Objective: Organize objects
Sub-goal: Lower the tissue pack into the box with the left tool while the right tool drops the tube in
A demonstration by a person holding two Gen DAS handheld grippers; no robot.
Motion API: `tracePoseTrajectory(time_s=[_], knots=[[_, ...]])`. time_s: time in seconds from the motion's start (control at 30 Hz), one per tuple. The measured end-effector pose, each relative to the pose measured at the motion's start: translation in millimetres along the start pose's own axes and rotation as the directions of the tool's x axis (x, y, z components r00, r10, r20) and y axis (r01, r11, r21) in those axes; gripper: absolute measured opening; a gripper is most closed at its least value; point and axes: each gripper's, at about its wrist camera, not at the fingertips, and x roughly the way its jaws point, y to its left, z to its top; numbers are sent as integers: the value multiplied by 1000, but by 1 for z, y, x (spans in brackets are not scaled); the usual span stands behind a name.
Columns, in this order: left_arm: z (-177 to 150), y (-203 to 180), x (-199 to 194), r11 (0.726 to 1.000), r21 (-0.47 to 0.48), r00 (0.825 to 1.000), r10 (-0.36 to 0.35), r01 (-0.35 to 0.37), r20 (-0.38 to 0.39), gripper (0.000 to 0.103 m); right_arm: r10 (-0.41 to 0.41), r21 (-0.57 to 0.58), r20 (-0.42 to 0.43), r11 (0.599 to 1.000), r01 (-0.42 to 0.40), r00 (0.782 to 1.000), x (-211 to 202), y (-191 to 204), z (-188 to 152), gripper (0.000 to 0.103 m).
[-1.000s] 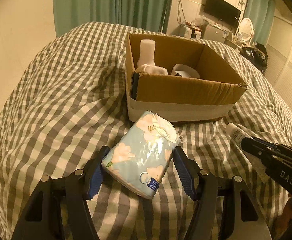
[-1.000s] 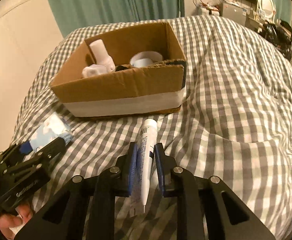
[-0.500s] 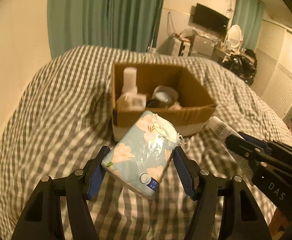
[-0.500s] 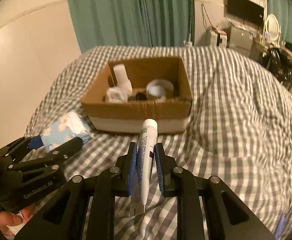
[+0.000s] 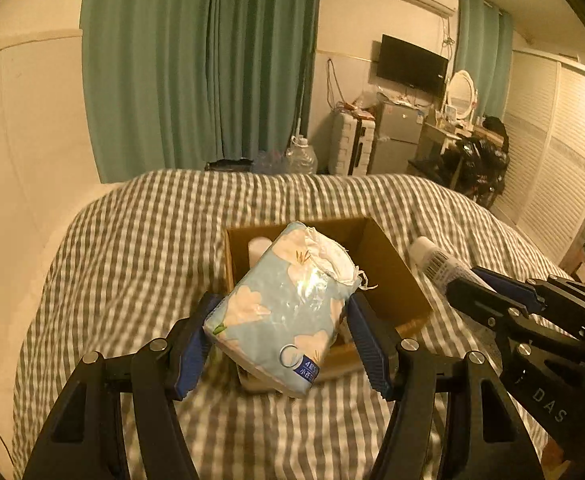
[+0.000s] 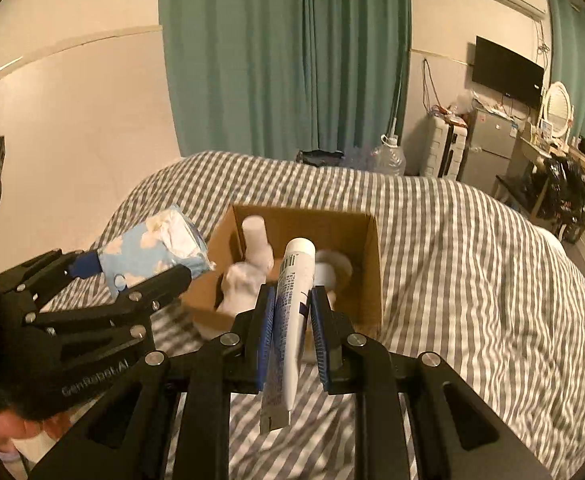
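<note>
**Two grippers holding items above a checked bed**

A bed covered in a grey-and-white checked bedspread [image 5: 132, 248] fills the foreground of a bedroom. The left gripper [image 5: 280, 338] clamps a tissue pack [image 5: 288, 308], pale blue with cream flowers, its torn top showing white tissue. The right gripper [image 6: 291, 330] pinches a white tube [image 6: 292, 320] printed with a barcode and blue text, cap pointing forward. Both items are held in the air in front of an open cardboard box [image 6: 372, 264], which rests on the bed and contains a white bottle [image 6: 254, 236] and other white objects. Beyond hang green curtains [image 5: 200, 68] and a wall-mounted television [image 5: 412, 66].
</note>
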Motion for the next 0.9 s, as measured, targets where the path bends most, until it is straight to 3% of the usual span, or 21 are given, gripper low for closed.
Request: tracePoseTrajectory(time_s=[0.1,0.4,0.67,0.8,0.9], knots=[[9,1,18,999,13,999,34,-34,2,66,-24,-31,1,999,24,1000,15,-3,14,18],[21,-1,90,998,50,999,31,-29,-24,66,32,14,-43,999,-32,999,91,-34,40,18],[24,-7,146,996,87,996,35,-29,-76,66,115,44,-103,993,-111,988,173,-61,40,18],[22,-11,162,998,60,992,-5,12,-125,66,199,70,-150,979,-190,968,201,-70,33,18],[18,-15,170,997,74,990,-3,13,-140,67,168,49,-153,986,-162,974,206,-74,28,18]])
